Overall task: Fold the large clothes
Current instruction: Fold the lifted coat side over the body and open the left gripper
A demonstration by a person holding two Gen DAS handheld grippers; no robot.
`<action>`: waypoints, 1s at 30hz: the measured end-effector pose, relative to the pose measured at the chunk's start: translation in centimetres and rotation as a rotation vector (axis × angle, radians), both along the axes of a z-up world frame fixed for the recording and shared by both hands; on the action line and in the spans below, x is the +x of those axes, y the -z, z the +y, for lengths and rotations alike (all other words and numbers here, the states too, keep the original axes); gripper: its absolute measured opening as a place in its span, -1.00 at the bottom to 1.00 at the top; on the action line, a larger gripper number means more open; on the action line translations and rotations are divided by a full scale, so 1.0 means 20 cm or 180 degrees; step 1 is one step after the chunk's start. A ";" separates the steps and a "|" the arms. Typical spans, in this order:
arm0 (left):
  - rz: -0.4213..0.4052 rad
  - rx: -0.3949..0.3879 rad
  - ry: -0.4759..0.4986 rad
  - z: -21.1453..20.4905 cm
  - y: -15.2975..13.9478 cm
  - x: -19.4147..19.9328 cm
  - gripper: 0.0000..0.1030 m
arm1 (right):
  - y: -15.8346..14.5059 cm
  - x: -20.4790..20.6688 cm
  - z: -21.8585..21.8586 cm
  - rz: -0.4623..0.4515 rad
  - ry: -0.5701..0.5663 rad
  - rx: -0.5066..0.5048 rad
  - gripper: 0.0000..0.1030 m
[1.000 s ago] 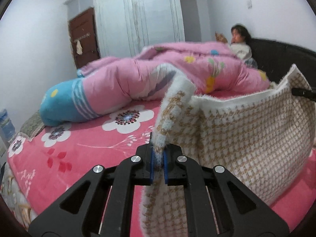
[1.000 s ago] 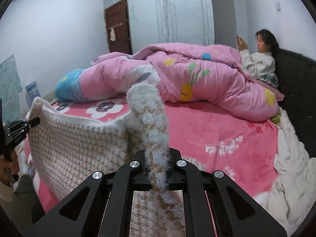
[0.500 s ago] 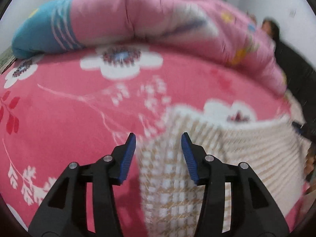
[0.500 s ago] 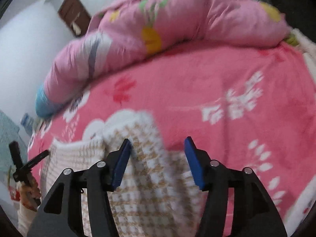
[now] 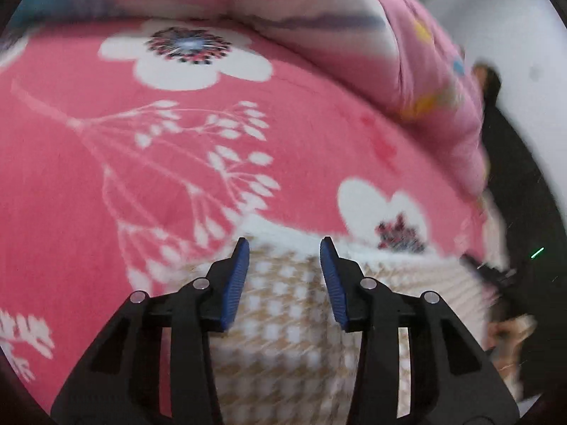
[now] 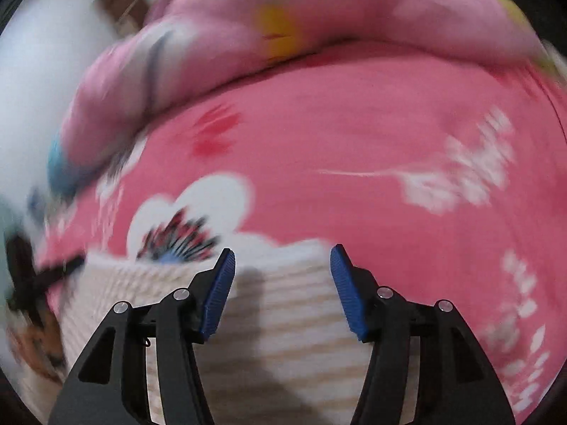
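We see one fuzzy cream-and-tan checked garment lying on the pink floral bedsheet. Our left gripper and right gripper, two in all, have just opened; blue ribbed pads gape above the garment, gripping nothing

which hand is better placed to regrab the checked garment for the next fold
Neither clearly. The left gripper and the right gripper each hang open over the far edge of the checked garment, nothing pinched. The left view is sharper, a slight edge.

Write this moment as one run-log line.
left tongs: open, just released | right tongs: open, just released | checked garment: lying on pink bedsheet | fold: laid down
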State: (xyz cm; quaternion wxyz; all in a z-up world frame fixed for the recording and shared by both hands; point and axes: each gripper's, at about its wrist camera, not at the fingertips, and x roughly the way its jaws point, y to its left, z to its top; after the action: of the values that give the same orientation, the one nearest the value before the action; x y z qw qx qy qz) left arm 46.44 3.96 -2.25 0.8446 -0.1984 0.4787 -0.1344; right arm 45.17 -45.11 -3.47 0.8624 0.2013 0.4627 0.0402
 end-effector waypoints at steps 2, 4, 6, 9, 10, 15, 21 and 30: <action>-0.0066 0.0536 -0.0190 0.05 -0.05 -0.04 -0.09 | 0.02 -0.05 -0.18 0.0182 0.0426 0.0008 0.08; -0.0204 0.0568 -0.0194 0.08 -0.13 -0.12 -0.09 | -0.03 -0.17 -0.29 0.0173 0.0720 -0.0026 0.08; -0.0439 0.0592 -0.0081 0.05 -0.22 -0.22 -0.09 | -0.20 -0.32 -0.24 -0.0187 0.0716 -0.0413 0.08; -0.0697 0.0623 0.0540 -0.21 -0.33 -0.37 -0.05 | -0.34 -0.47 -0.06 -0.0461 0.0391 -0.0564 0.09; -0.0697 0.0627 0.0724 -0.28 -0.35 -0.39 -0.05 | -0.36 -0.50 0.05 -0.0496 0.0147 -0.0561 0.11; -0.0458 0.1104 0.1221 -0.73 -0.15 -0.48 0.04 | -0.22 -0.51 0.51 -0.0416 -0.0691 -0.0775 0.13; -0.0533 0.1210 0.1053 -0.72 -0.07 -0.56 0.11 | -0.02 -0.52 0.57 -0.0072 -0.0680 -0.1017 0.26; -0.0555 0.1470 0.1106 -0.79 -0.02 -0.64 0.15 | -0.01 -0.63 0.74 -0.0251 -0.1013 -0.1251 0.32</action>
State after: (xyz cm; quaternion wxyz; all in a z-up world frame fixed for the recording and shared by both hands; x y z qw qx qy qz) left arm 33.60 -11.76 -1.93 0.8697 0.0960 0.4491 -0.1810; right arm 32.52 -30.22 -3.25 0.8852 -0.0473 0.4535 0.0925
